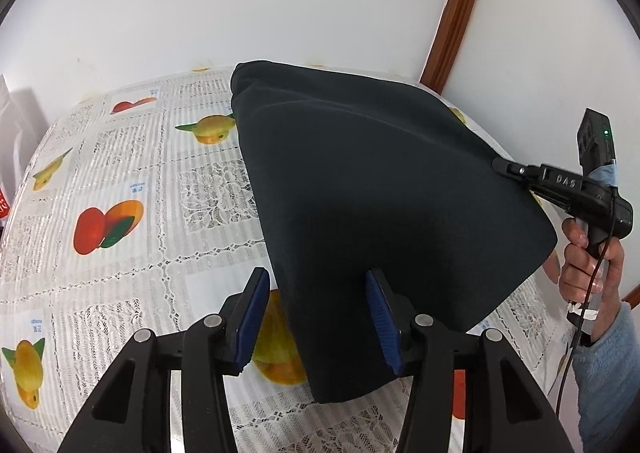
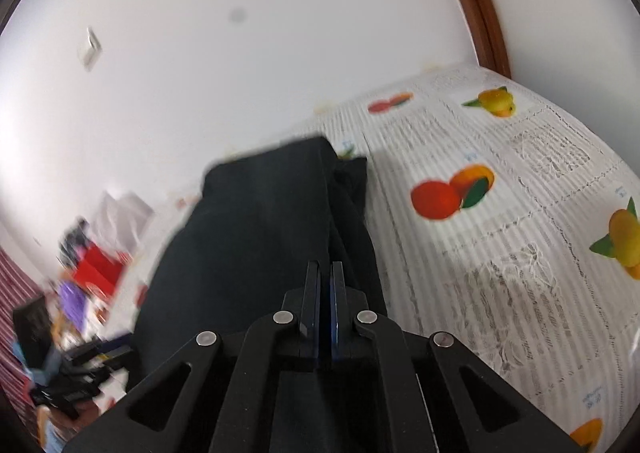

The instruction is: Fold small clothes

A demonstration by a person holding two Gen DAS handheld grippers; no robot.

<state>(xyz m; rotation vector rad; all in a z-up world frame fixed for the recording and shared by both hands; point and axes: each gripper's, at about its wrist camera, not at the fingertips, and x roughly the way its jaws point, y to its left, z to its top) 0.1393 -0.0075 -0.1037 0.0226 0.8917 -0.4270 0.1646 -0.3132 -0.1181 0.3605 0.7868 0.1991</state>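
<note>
While my right tongs [image 2: 326, 273] are pinched tight on an edge of the dark cloth [image 1: 380, 181], lifting that side off the table, my left tongs [image 1: 318, 317] stand apart, with a lower fold of the cloth between their blue pads [image 1: 256, 313], which are not pressing it. Its far end rests on the fruit-printed tablecloth [image 1: 132, 173], near the white wall [image 1: 240, 5]
</note>
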